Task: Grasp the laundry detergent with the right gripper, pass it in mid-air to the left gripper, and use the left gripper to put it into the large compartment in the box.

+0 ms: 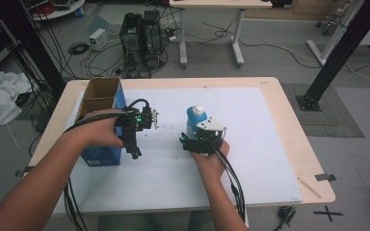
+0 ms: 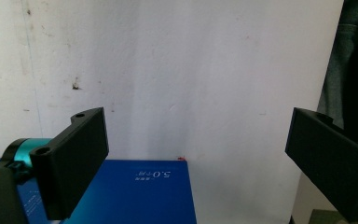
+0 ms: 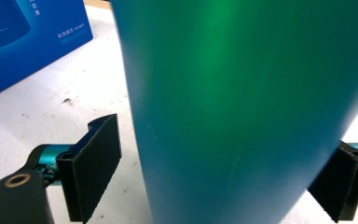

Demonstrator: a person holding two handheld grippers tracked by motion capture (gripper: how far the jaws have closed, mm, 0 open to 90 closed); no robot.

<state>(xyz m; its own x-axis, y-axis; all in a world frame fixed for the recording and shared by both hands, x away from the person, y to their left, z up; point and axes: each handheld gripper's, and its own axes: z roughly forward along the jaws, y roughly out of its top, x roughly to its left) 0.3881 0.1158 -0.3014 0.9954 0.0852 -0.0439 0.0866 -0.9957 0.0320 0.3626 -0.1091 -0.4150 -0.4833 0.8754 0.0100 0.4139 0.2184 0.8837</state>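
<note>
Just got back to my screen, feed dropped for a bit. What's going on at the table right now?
A person works with a gripper in each hand over a white mat. The right gripper has its jaws spread around a blue bottle with a white cap, standing upright mid-table; there is a gap at the left jaw, so it is not yet clamped. The left gripper is open and holds nothing, beside an open blue cardboard box at the mat's left edge.

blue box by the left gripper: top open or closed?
Open. In the high view the blue box stands upright with its top flaps up and the brown cardboard inside showing; nothing visible in it.
</note>
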